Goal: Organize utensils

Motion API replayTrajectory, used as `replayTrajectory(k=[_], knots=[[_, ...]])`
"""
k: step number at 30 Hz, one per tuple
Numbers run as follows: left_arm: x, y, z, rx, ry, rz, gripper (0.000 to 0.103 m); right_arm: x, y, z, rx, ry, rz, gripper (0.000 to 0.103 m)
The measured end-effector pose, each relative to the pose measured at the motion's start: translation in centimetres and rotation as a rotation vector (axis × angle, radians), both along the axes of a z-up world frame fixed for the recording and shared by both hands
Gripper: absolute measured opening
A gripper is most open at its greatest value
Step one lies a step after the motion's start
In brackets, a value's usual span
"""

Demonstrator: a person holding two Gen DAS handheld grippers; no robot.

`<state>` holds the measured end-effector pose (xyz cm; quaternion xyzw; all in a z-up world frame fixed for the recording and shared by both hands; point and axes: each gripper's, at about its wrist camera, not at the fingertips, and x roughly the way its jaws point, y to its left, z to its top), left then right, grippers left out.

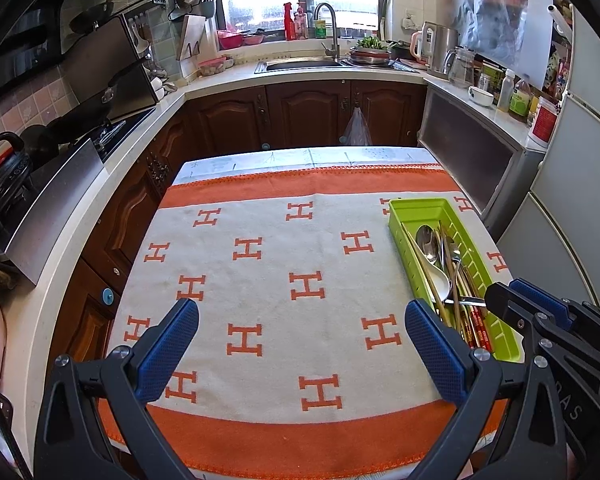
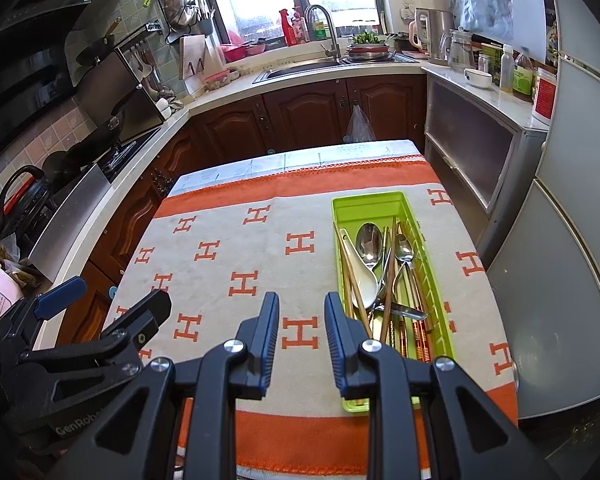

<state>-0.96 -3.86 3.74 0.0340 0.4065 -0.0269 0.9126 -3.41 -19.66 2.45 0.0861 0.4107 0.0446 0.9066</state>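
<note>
A lime-green utensil tray (image 2: 368, 199) lies on the right side of the table and shows in the left wrist view too (image 1: 420, 204). It holds a large metal spoon (image 2: 369, 244), a smaller metal spoon (image 2: 405, 254), a white ceramic spoon (image 2: 364, 286) and several chopsticks (image 2: 388, 276). My right gripper (image 2: 302, 300) hovers just left of the tray's near end, its jaws partly apart with nothing between them. My left gripper (image 1: 300, 314) is wide open over the bare cloth, nothing in it. Each gripper shows at the edge of the other's view: the right one (image 1: 510, 291) and the left one (image 2: 118, 290).
The table wears a white and orange towel with H marks (image 1: 260, 280). Kitchen counters wrap around on the left and at the back, with a stove (image 1: 112, 136), a sink (image 1: 304, 65) and a kettle (image 1: 428, 40). A fridge (image 2: 572, 220) stands close on the right.
</note>
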Motion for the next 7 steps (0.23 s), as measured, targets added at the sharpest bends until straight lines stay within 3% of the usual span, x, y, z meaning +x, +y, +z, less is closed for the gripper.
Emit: replayTrajectory(k=[7], knots=[[0.41, -0.10, -0.63, -0.003, 0.012, -0.017, 0.102, -0.16, -0.15, -0.24, 0.002, 0.004, -0.015, 0.024]])
